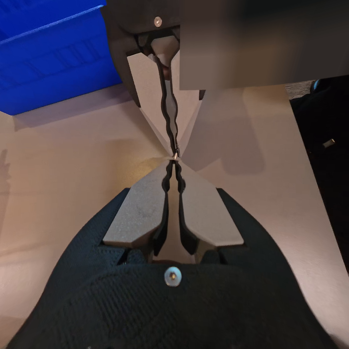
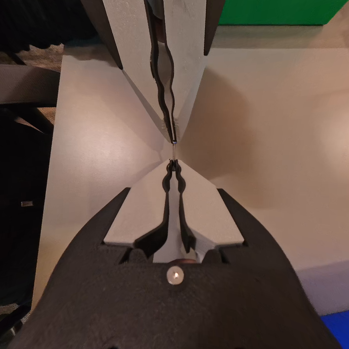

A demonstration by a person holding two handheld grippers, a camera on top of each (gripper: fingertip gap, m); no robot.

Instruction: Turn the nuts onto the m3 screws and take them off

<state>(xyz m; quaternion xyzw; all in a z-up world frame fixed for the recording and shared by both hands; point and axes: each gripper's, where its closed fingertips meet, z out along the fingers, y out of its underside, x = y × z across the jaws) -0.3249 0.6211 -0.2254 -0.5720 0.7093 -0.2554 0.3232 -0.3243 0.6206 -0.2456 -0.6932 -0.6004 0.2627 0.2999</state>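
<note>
My two grippers meet tip to tip above a pale table point(image 1: 56, 179). In the right wrist view my right gripper point(image 2: 173, 161) is shut on the near end of a thin m3 screw point(image 2: 174, 152). The screw's shaft runs forward to the left gripper point(image 2: 174, 140), which comes in from the top. That gripper is shut on a small shiny nut point(image 2: 174, 143) at the screw's far end. In the left wrist view my left gripper point(image 1: 174, 160) pinches the silvery nut point(image 1: 175, 156), and the right gripper point(image 1: 177, 150) sits just beyond it. The parts are tiny and mostly hidden by the fingertips.
A blue bin point(image 1: 47, 56) stands at the far left in the left wrist view. A green bin point(image 2: 273, 11) shows at the top right of the right wrist view, and a blue corner point(image 2: 336, 251) at its lower right. The table edge point(image 2: 54, 132) drops to dark floor. Only a small space, under 4 cm, lies between the two pairs of fingers.
</note>
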